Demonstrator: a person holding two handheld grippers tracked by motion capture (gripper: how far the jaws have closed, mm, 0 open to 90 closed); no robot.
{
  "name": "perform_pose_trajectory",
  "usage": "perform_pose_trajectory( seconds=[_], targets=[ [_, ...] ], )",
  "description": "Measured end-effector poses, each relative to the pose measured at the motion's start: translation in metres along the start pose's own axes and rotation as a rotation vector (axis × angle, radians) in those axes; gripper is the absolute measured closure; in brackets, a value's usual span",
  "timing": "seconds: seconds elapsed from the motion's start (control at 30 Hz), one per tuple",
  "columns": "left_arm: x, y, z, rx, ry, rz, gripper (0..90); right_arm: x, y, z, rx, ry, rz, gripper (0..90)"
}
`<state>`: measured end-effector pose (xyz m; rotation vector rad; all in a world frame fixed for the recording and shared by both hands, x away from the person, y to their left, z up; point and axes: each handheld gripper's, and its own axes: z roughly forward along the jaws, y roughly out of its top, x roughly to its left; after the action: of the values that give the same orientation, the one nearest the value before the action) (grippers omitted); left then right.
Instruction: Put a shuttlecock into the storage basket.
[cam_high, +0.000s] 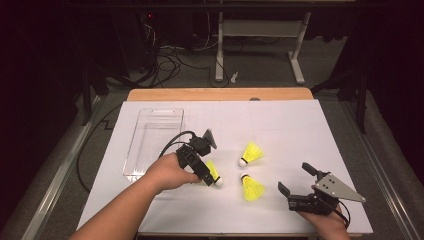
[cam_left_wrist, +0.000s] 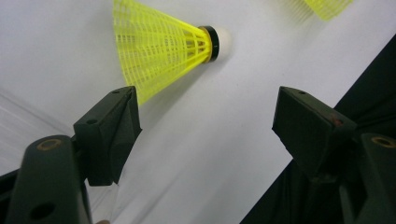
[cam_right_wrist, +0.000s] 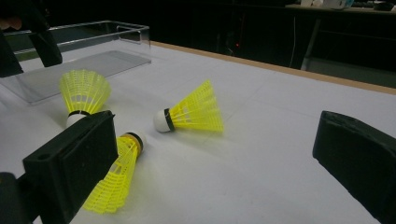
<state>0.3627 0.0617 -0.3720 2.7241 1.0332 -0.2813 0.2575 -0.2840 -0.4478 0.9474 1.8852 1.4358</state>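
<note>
Three yellow shuttlecocks lie on the white table sheet (cam_high: 300, 125). One shuttlecock (cam_high: 214, 171) (cam_left_wrist: 163, 44) lies just past the tips of my left gripper (cam_high: 205, 176) (cam_left_wrist: 205, 112), which points down at it. The jaws are open and nothing is between them; the left jaw's tip is close to the skirt. A second shuttlecock (cam_high: 251, 152) (cam_right_wrist: 194, 112) lies on its side mid-table. The third shuttlecock (cam_high: 252, 188) (cam_right_wrist: 114, 179) lies nearer my right gripper (cam_high: 295, 176) (cam_right_wrist: 210, 154), which rests open and holds nothing at the front right.
A clear plastic tray (cam_high: 152, 135) (cam_right_wrist: 70, 60) sits at the left of the sheet, behind my left hand. The table's wooden back edge (cam_high: 220, 94) shows beyond the sheet. Past it are a dark floor, cables and a desk frame (cam_high: 260, 30).
</note>
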Motion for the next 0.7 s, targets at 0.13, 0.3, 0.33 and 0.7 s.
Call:
perform_pose_trajectory(
  seconds=[0.13, 0.3, 0.33, 0.7],
  targets=[
    [0.004, 0.003, 0.003, -0.005, 0.016, -0.01, 25.4, 0.0, 0.0, 0.0, -0.003, -0.001, 0.003, 0.6],
    [0.009, 0.005, 0.007, -0.006, 0.034, -0.026, 28.2, 0.0, 0.0, 0.0, -0.003, 0.0, 0.004, 0.7],
    [0.01, 0.006, 0.008, -0.008, 0.03, -0.026, 28.2, 0.0, 0.0, 0.0, -0.003, 0.0, 0.004, 0.7],
    [0.021, 0.01, 0.013, -0.043, -0.011, -0.052, 40.6, 0.0, 0.0, 0.0, -0.001, 0.001, 0.005, 1.0]
  ],
)
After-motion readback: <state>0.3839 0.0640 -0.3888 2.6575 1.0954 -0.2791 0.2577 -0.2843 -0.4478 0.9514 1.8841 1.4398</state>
